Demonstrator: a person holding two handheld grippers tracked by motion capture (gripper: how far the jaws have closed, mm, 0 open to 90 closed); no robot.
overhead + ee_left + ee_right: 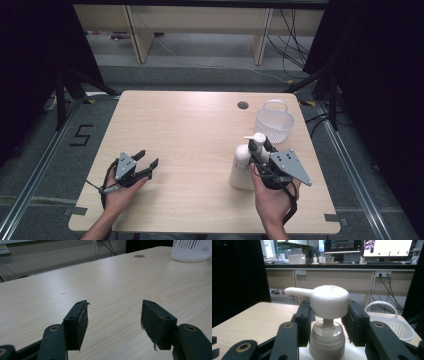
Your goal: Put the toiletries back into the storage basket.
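At the table's right side, my right gripper point(261, 150) pinches the neck of a white pump bottle point(243, 167), jaws pressed in just under the pump head point(325, 301). The bottle stands upright on the wooden table point(190, 130), near a white basket point(274, 122) behind it. My left gripper point(145, 162) rests low, well apart, jaws spread over bare wood

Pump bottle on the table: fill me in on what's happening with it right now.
A person at the table works with a hand-held gripper in each hand. The right hand-held gripper is shut on the neck of the white pump bottle, just under the pump head, with the bottle upright. The left hand-held gripper is open over bare tabletop, holding nothing. A white basket stands just beyond the bottle.
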